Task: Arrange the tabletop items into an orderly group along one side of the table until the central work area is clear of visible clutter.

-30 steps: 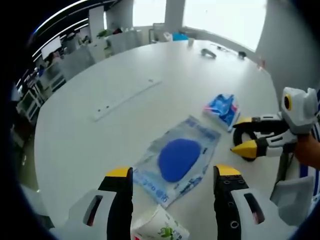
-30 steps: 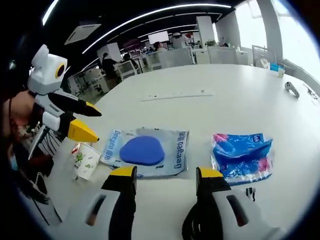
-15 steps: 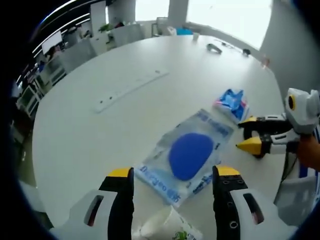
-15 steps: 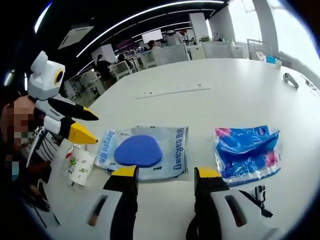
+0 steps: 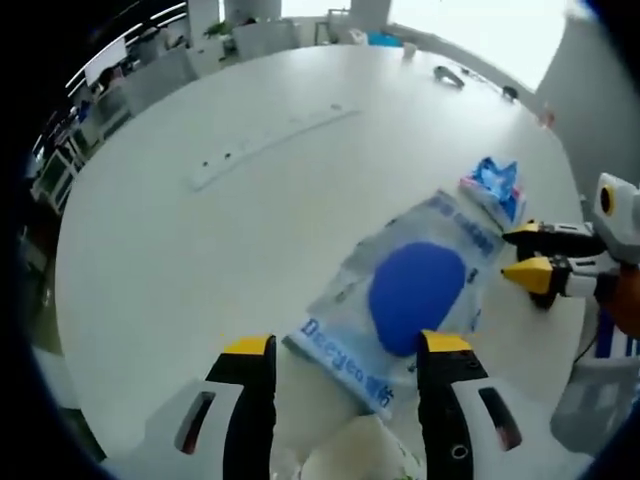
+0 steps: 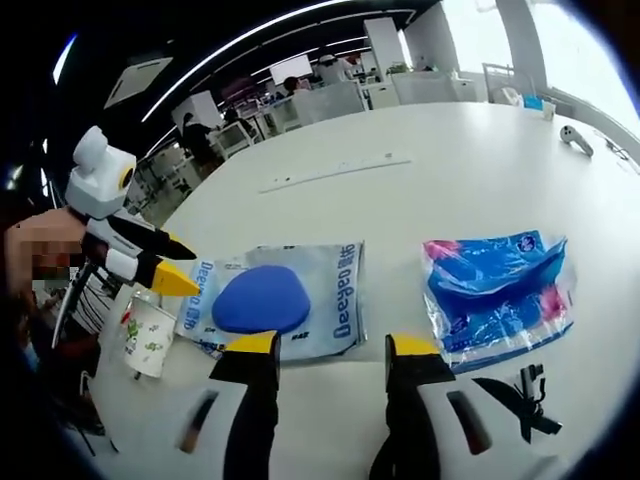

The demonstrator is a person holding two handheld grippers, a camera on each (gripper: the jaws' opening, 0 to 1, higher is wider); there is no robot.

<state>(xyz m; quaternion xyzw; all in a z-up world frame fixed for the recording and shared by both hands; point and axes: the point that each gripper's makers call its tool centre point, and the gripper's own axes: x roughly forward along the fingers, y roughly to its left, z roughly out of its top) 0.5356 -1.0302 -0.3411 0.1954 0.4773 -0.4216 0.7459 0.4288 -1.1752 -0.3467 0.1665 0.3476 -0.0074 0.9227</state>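
The left gripper (image 5: 340,348) hovers with jaws spread above a paper cup (image 5: 360,458); just ahead lies a clear bag with a blue disc (image 5: 415,295). The right gripper (image 6: 330,350), also spread, faces that bag, a blue packet (image 6: 500,290) to its right on the white table (image 6: 400,200)

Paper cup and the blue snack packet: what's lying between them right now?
In the right gripper view, the clear Deeyeo bag with the blue disc lies between the paper cup and the blue snack packet, with bare table before the packet.
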